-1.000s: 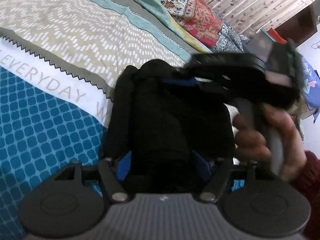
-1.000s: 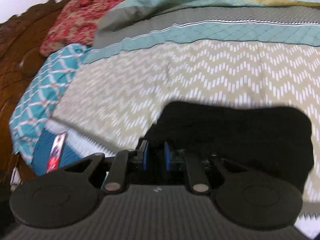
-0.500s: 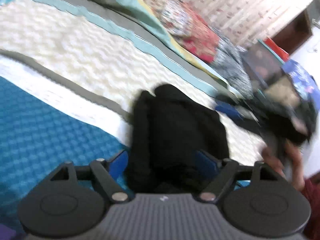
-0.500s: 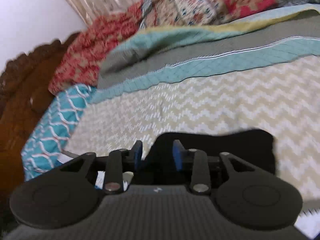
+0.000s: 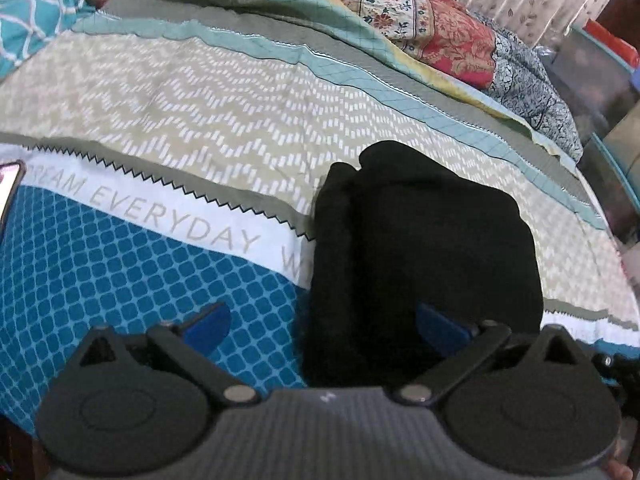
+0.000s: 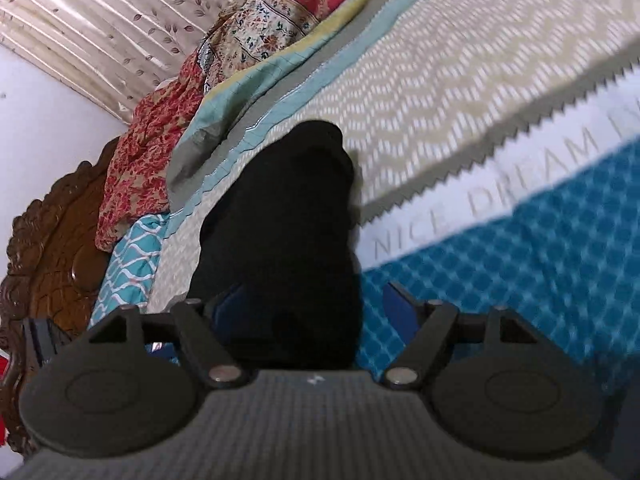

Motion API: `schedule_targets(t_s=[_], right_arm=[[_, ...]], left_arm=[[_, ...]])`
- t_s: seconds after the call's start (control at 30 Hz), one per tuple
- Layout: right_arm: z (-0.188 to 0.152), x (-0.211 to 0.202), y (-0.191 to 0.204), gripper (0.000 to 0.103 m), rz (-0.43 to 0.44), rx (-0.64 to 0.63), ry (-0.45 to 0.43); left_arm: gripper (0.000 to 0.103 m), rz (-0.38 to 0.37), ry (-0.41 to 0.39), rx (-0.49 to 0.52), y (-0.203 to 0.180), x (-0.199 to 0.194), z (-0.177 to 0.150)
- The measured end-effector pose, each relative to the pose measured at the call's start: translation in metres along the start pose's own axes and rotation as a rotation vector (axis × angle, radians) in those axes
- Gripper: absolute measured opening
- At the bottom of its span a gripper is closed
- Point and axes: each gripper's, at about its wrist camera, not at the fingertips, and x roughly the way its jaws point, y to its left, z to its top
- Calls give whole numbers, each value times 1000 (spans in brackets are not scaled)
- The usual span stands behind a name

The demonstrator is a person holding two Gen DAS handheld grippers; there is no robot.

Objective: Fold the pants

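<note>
**Folded Pants Between Spread Grippers: Risk Check and Inventory**

**State.** The left gripper point(image 5: 322, 326) is released, its blue pads spread wide. The right gripper point(image 6: 310, 304) is likewise released. Neither grasps anything.

**Location of work item.** The pants point(image 5: 424, 248) lie as a compact black bundle on the bed point(image 5: 168, 120), directly ahead of the left gripper and extending away from it. The bundle sits toward the right-hand pad of that gripper; the left-hand pad stands over bare bedspread. In the right wrist view the pants point(image 6: 280, 232) run forward from between the pads, nearer the left-hand pad. Whether either pad touches the cloth cannot be told.

**Hazards, judged from this position.**
- Closing either gripper here could pinch an upper layer and pull the fold open on withdrawal.
- A pad dragging across the near edge could shift or skew the bundle on the soft bedspread.
- The stacked layer visible along the left side of the bundle looks loosely aligned; a sideways nudge could make it slip off.

**Count.**
- Pants: one.
- Grippers: two.
- Phone point(image 5: 9, 188), far left of the left gripper at the frame edge: one.
- Carved wooden headboard point(image 6: 48, 248), left of the right gripper: one.
</note>
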Motion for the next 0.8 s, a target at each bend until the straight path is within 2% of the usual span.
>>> schedule_targets(t_s=[0.17,0.3,0.8], right_arm=[[-7,11,-14,78,1,62,33],[-8,10,-24,78,21,98,25],[-16,5,-23,78,24,71,13]], left_arm=[[103,33,6,3,-2,-2,0],[103,54,13,2,-1,-3,-3],[103,104,21,26,-3,-5,-9]])
